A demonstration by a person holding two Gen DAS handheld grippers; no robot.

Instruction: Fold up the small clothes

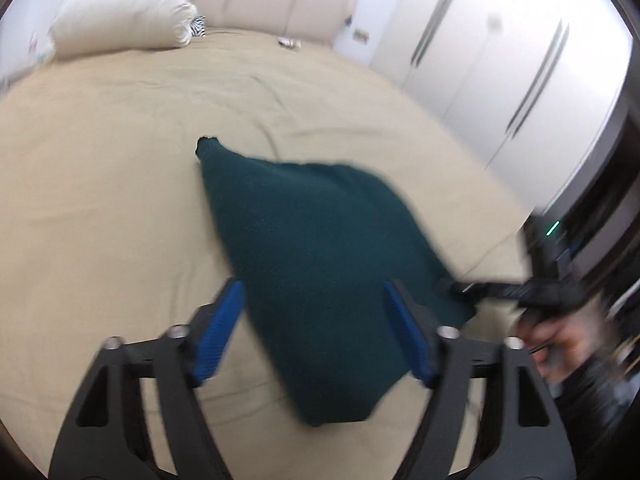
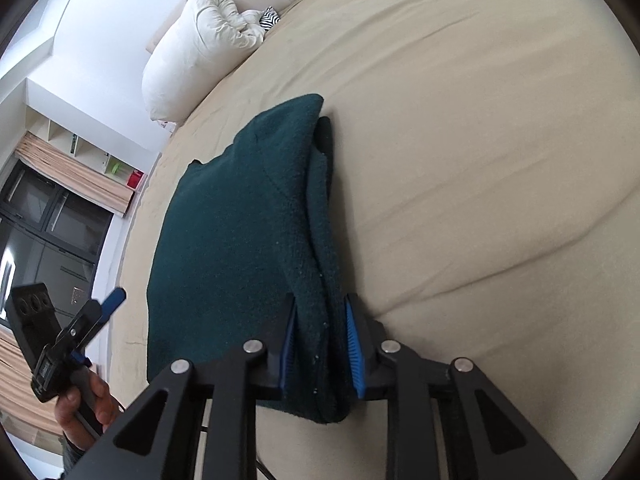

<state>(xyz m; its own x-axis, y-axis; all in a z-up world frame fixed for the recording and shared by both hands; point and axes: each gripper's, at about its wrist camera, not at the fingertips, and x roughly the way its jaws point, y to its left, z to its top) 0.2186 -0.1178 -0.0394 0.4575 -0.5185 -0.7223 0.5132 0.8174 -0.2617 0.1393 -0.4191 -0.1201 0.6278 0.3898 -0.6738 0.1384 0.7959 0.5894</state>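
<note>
Here, a dark green knitted garment (image 2: 240, 232) lies on a beige bedsheet (image 2: 480, 160), folded over itself, with one edge raised off the bed. The right gripper (image 2: 322, 344) is clamped onto that raised edge — its two blue pads (image 2: 354, 344) press a thick bunch of the cloth between them. From the left wrist view, the left gripper (image 1: 316, 332) hovers above the garment (image 1: 320, 260) with its blue-padded fingers (image 1: 218, 332) spread wide apart, holding nothing; the cloth lies beneath and between them. At the right of that view, blurred, a hand (image 1: 560, 344) holds the other gripper's handle. A white pillow (image 2: 200, 48) rests at the head of the bed — well apart from the garment. White wardrobe doors (image 1: 500, 60) stand beside the bed.
</note>
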